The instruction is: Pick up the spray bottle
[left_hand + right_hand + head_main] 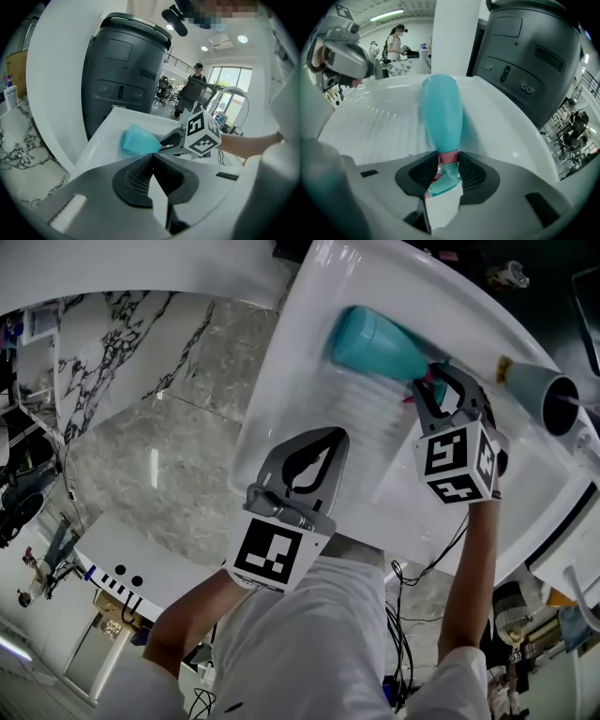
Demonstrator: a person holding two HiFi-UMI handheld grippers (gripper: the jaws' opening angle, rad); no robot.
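Observation:
A teal spray bottle [380, 345] with a pink collar lies on its side on the white ribbed drainboard [309, 352]. My right gripper [441, 382] is shut on the bottle's neck; in the right gripper view the bottle [442, 117] points away from me and the jaws press on the pink collar [449, 158] at my right gripper [448, 164]. My left gripper [323, 442] is shut and holds nothing, hovering over the drainboard a little short of the bottle. From the left gripper view the bottle [138, 140] lies just beyond the closed tips of my left gripper [153, 157].
A large dark grey machine [124, 75] stands behind the drainboard. A grey cone-shaped object [539, 390] lies at the right. Marble countertop [159, 427] lies to the left of the white unit. A curved faucet [234, 93] and a person [194, 86] are in the background.

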